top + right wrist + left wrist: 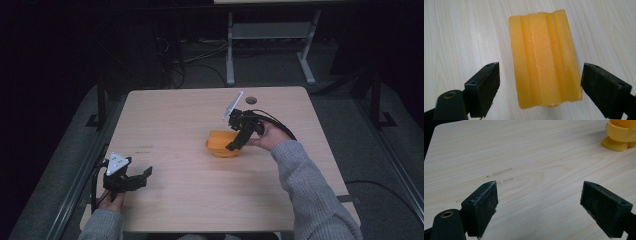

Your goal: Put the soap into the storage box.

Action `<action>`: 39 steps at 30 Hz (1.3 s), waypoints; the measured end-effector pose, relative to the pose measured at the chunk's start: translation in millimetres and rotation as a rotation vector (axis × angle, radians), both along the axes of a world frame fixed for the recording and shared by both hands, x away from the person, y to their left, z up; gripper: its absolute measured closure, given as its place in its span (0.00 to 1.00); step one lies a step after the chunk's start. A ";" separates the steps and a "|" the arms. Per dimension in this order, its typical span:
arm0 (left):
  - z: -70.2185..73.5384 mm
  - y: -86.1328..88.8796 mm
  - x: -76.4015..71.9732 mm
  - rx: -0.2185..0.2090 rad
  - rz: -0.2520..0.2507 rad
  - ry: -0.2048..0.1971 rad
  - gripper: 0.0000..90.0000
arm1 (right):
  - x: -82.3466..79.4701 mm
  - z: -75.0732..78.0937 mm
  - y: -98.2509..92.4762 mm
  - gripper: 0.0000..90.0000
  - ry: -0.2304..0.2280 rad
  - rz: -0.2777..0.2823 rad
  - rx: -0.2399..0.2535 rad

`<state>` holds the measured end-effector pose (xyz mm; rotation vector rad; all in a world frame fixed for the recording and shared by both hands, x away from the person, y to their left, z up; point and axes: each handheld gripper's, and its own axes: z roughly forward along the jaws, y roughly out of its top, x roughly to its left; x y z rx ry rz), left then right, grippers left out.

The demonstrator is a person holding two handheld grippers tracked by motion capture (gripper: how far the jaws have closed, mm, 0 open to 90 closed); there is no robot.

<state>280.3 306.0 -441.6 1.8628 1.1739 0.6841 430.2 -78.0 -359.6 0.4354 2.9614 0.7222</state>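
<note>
Orange-yellow ribbed block [545,58] lies mid-surface, slightly toward the right edge. Ribs show in the right claw view; high view shows just a blob. Right claw [540,90] spread wide astride it, not touching. Left claw [131,178] released over bare wood surface [175,125], near-left corner.

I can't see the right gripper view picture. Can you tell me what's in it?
A ridged yellow-orange block lies on a pale wooden table. The right gripper points down at it, its two black jaws open on either side, not touching it.
</note>
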 end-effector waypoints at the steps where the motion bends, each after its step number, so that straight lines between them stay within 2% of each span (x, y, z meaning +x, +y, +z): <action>1: -0.3 -0.1 0.1 -0.004 0.002 0.000 0.15 | -0.6 -0.1 -1.6 0.17 -0.004 -0.002 0.000; 16: 0.5 1.4 -0.4 -0.009 0.007 -0.004 0.15 | -11.9 -1.0 -24.3 0.17 -0.001 -0.052 0.034; 27: 2.4 1.6 -2.6 -0.023 0.019 -0.012 0.15 | -22.6 10.5 -32.0 0.17 -0.029 -0.066 0.047; 39: 2.0 1.6 -1.9 -0.023 0.021 -0.014 0.15 | -30.8 4.0 -44.1 0.17 -0.012 -0.104 0.057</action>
